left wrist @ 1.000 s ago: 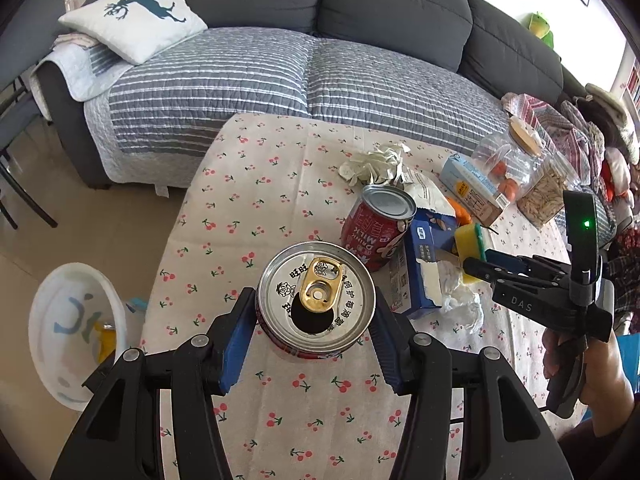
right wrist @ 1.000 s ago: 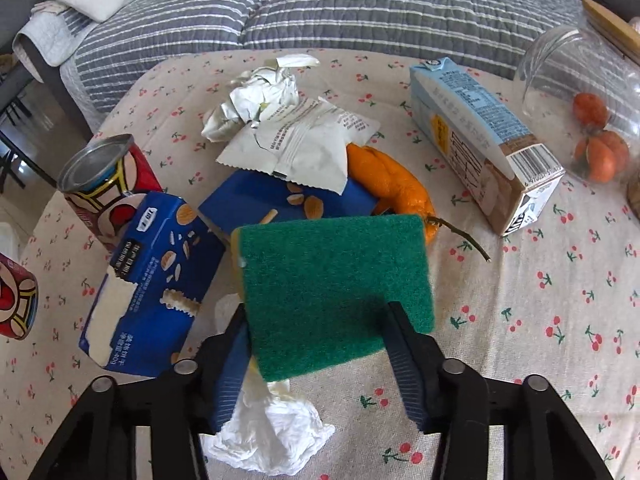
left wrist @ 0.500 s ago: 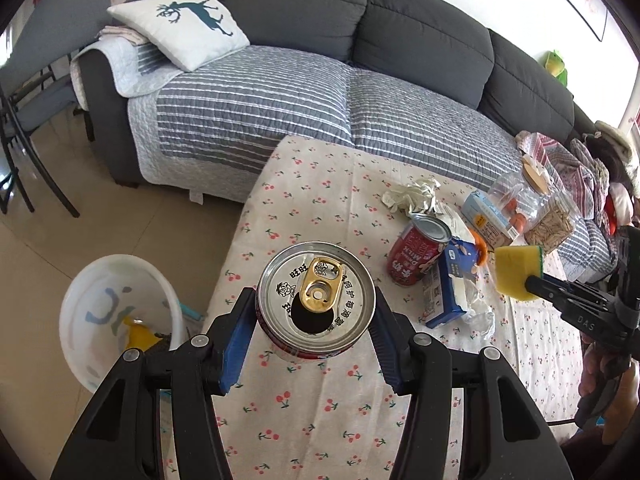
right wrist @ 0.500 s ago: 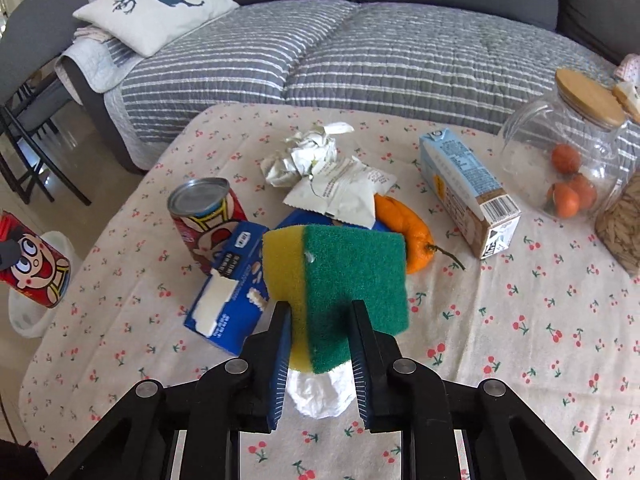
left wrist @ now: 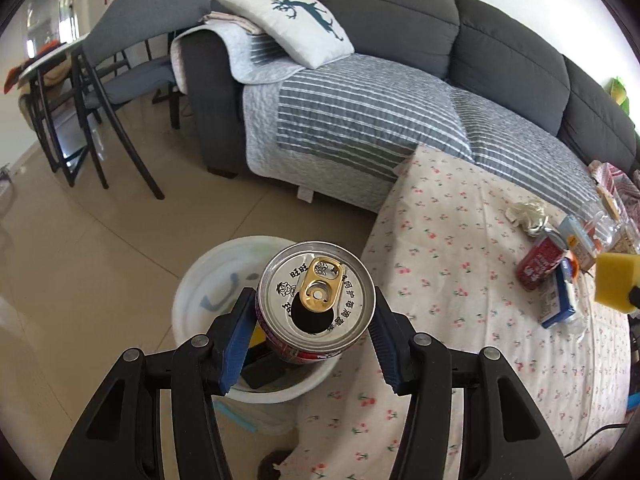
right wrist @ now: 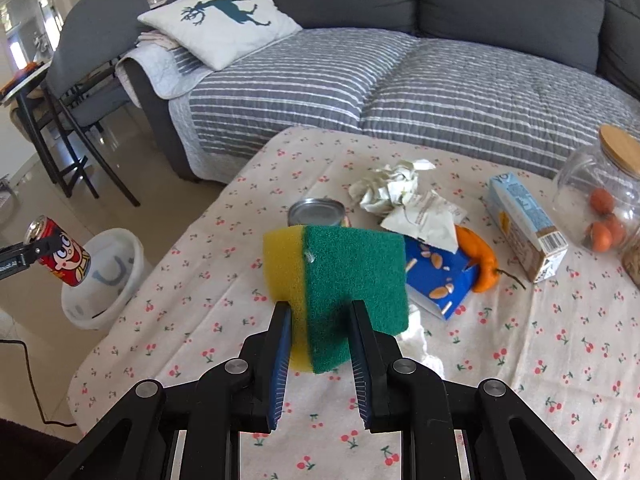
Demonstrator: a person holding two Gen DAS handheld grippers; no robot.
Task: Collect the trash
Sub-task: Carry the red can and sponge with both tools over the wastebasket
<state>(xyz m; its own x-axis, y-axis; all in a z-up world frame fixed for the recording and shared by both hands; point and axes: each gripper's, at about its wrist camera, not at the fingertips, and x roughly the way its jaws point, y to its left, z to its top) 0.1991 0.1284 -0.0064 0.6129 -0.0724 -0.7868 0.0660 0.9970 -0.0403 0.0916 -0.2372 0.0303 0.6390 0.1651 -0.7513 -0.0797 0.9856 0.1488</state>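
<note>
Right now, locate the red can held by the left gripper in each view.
Left wrist: red can at lower centre, between the fingers, above the white bin.
Right wrist: red can at far left edge, over the same bin.
Shared landmark: deer pillow.

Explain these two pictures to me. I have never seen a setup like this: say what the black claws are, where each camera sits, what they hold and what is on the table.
There is no robot: a person carries a two-finger gripper in each hand, each with a fisheye camera looking along its fingers. In the left view, the left gripper is shut on an opened red drink can, held above a white bin on the floor. In the right view, the right gripper squeezes a yellow-and-green sponge over the table. On its cherry-print cloth lie a second can, crumpled paper, a white wrapper, a blue snack box, an orange peel, a carton and a glass jar.
</note>
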